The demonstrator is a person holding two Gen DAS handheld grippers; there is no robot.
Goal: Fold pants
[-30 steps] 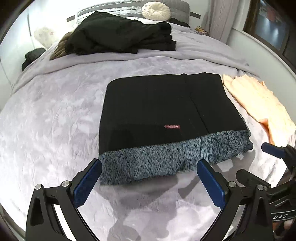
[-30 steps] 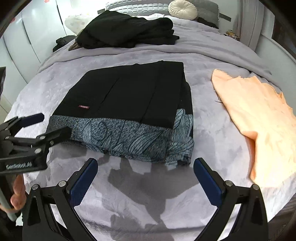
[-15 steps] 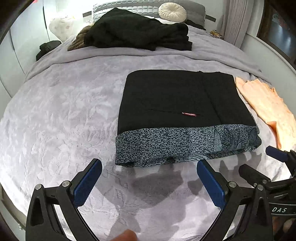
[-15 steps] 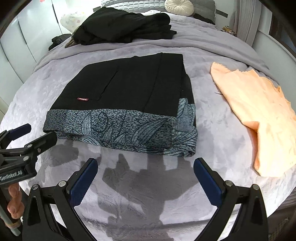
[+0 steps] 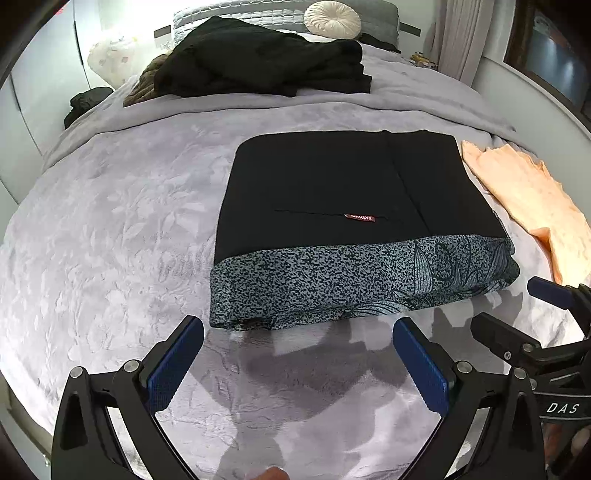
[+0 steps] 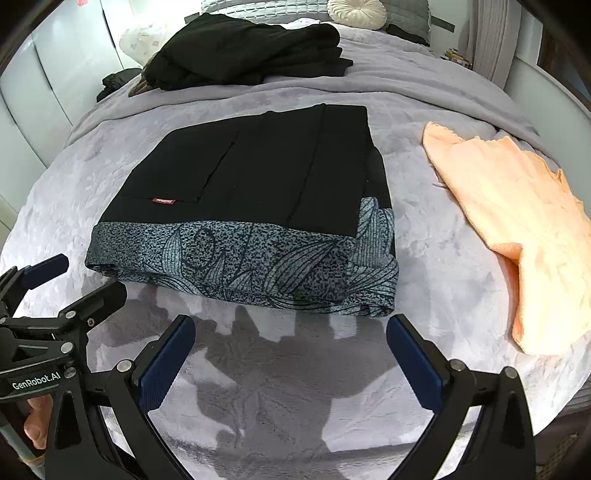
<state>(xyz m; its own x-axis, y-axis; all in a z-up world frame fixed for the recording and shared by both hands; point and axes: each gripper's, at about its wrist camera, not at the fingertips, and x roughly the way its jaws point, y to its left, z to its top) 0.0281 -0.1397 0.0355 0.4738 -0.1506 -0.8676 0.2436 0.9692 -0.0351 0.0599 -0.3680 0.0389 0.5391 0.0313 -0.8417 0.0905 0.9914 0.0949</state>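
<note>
Your left tongs (image 5: 297, 356) and right tongs (image 6: 291, 354), both spread wide and empty, hover just short of the folded pants (image 6: 258, 192), apparently finished unless another fold follows.

A peach-coloured cloth (image 6: 517, 229) lies spread at the right of the frame on the grey bedspread (image 5: 110, 229). Toward the top, a heap of black clothing (image 5: 258, 62) sits on the bed, with a round cream cushion (image 5: 332, 18) behind it.
</note>
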